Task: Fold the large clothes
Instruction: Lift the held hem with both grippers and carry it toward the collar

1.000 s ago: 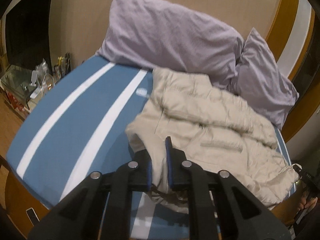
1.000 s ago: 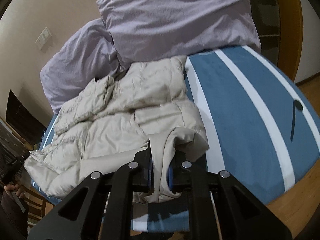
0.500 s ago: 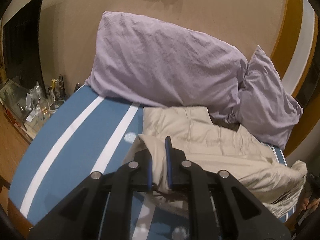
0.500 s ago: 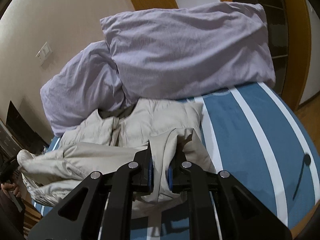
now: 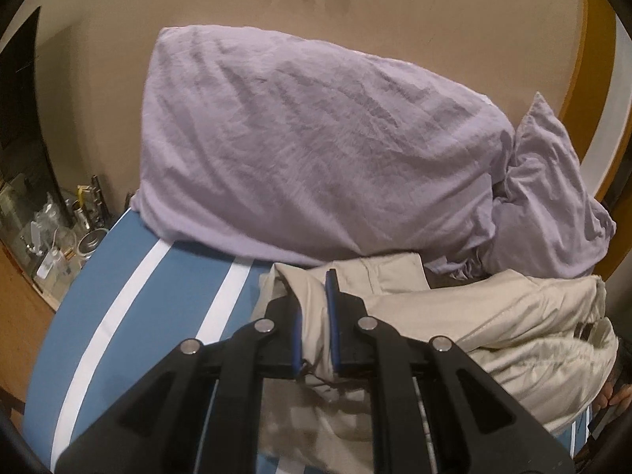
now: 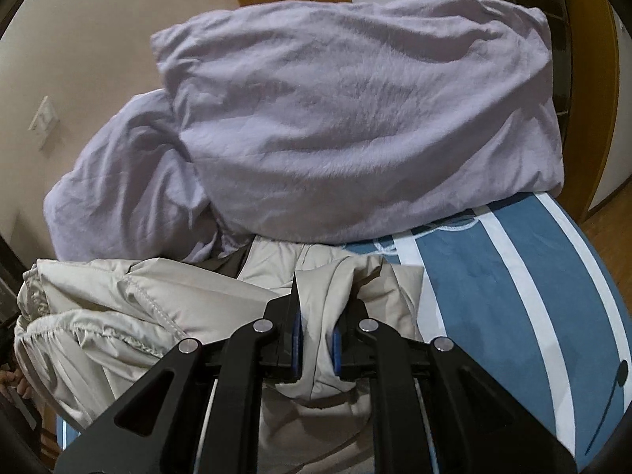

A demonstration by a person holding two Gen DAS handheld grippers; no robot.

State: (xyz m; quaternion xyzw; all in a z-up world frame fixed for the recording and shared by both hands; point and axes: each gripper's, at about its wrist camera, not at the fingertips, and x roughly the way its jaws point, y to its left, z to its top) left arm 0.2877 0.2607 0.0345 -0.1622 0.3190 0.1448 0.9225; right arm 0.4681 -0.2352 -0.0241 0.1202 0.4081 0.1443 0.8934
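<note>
Beige padded fabric fills the space between my fingers on both sides: one jacket (image 5: pixel 493 331), a single large puffy garment, bunched at the head end of the bed (image 5: pixel 130 300) just in front of the pillows. My left gripper (image 5: pixel 315 308) is clamped on a fold of the jacket's cloth, its two blue-lined fingers pressed against the fabric from either side, and my right gripper (image 6: pixel 316 316) is likewise closed on another fold of the same jacket (image 6: pixel 118 300), the cloth pinched and rising between the pads. I count two lilac pillows: the big pillow (image 5: pixel 316 150) leans against the wall along the bed's head edge, and the smaller pillow (image 5: pixel 553 205) slumps beside it toward the far corner, touching it. The jacket's upper edge reaches the base of both. The bed carries a blue cover with white stripes; two stripes show in the left wrist view and two in the right wrist view, running from the head edge toward me. One wall switch plate (image 6: pixel 44 122) sits on the beige wall. Beside the bed's side edge stands a low shelf with small bottles and tins (image 5: pixel 67 229), too cluttered to count.
</note>
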